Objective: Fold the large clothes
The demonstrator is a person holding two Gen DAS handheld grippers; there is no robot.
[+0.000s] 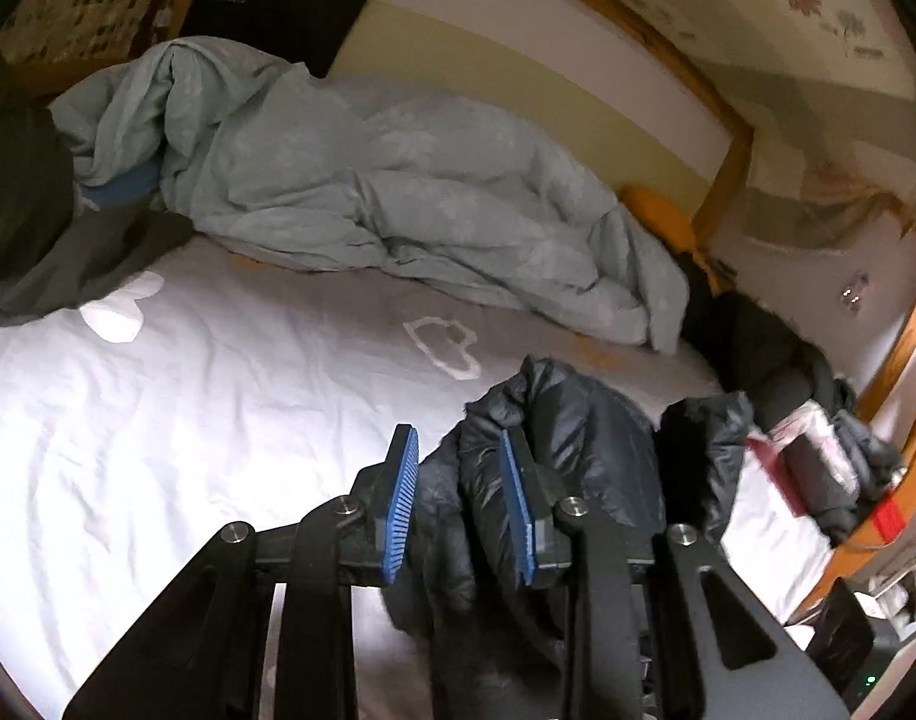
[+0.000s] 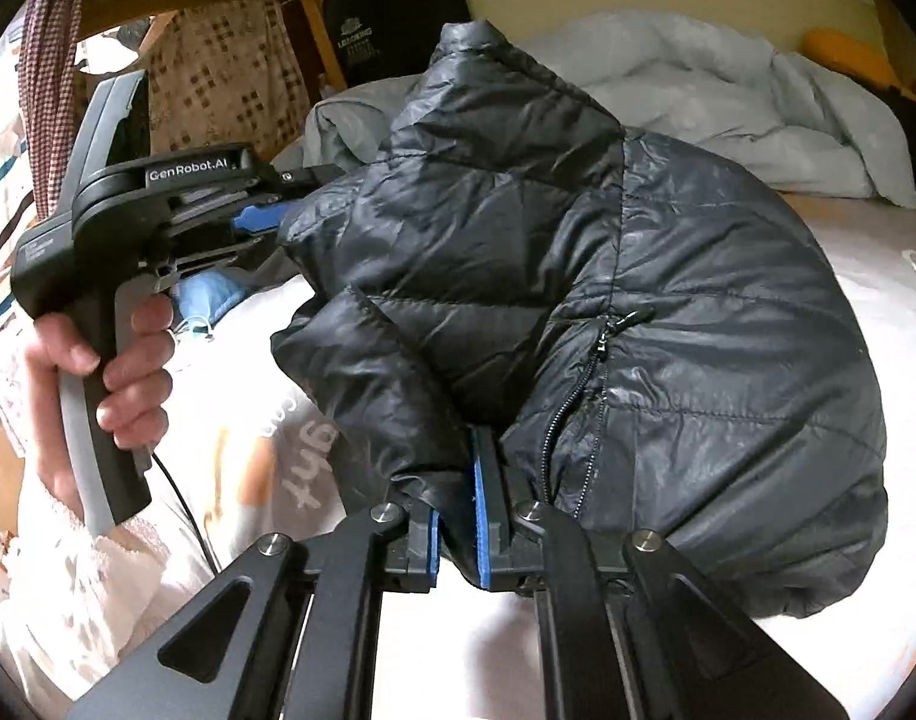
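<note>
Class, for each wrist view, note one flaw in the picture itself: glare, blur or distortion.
Left wrist view: the white bedsheet is overexposed, the fisheye bows the wooden bed frame, and the right edge is motion-blurred. Right wrist view: the black puffer jacket shows shiny glare, and the sheet beneath is blown out.

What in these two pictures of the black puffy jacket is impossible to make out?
- Right view: the black quilted puffy jacket covers the bed behind it and the left tongs' tips.
- Left view: the jacket's lower part is hidden behind the left tongs.
- Left view: the red-and-grey bundle at the right edge is blurred.
</note>
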